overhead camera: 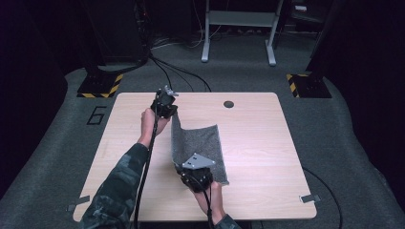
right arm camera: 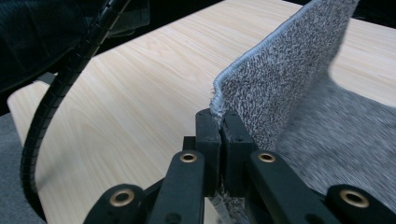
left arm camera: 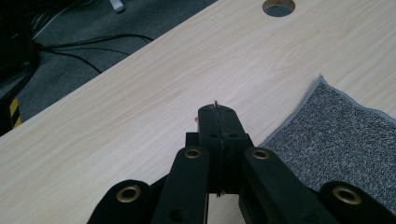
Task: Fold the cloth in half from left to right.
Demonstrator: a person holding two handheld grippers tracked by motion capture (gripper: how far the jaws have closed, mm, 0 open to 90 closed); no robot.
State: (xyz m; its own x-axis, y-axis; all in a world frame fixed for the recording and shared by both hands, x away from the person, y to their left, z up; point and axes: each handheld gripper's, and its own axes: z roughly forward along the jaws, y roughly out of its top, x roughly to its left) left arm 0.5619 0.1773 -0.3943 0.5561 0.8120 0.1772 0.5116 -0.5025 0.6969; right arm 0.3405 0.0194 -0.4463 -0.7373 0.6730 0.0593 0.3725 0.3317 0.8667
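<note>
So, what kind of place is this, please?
Probably a lab or studio set up for recording. A bare wooden table stands on grey carpet between dark curtains, with hazard-striped stand bases, loose cables and a floor marking "6".

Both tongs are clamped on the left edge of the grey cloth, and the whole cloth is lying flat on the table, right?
Not quite. Both tongs, left tongs and right tongs, are clamped on the grey cloth, but its left edge is lifted off the table; the right gripper view shows that edge standing up.
</note>
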